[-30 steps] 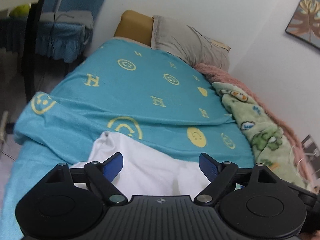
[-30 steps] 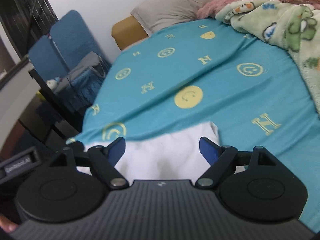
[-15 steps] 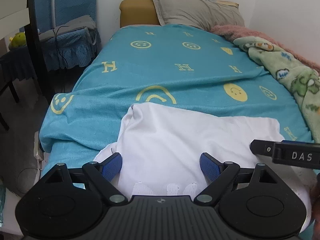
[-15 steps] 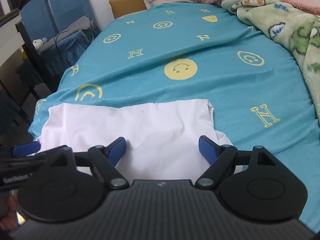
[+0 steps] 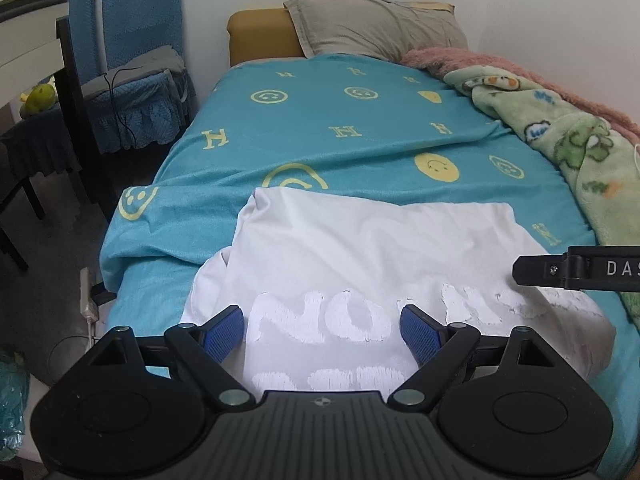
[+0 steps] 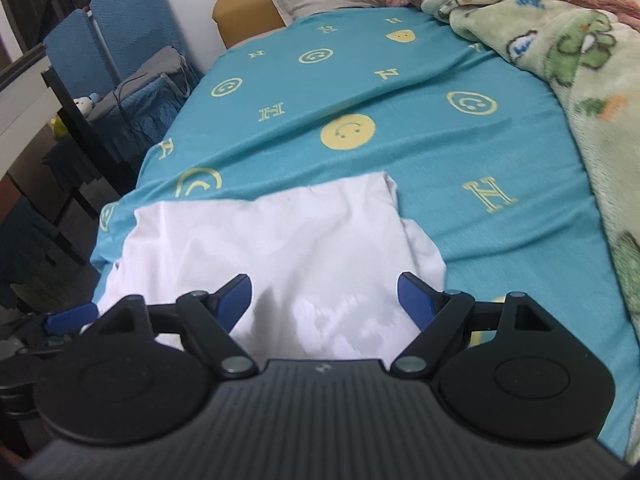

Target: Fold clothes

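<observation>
The white shirt (image 5: 360,256) lay flat on the bed (image 5: 340,148), near its foot. Both grippers (image 5: 322,330) (image 6: 324,296) had pulled back higher, jaws wide apart, holding nothing. More shirt showed now, looking partly folded.

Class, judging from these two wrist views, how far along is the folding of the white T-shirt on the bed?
Done: the white T-shirt lies partly folded on the teal bedsheet, one sleeve tucked beneath its left edge. In hand: nothing; the left gripper and right gripper both hover open above it. Left: probably further folds into a compact stack.
</observation>
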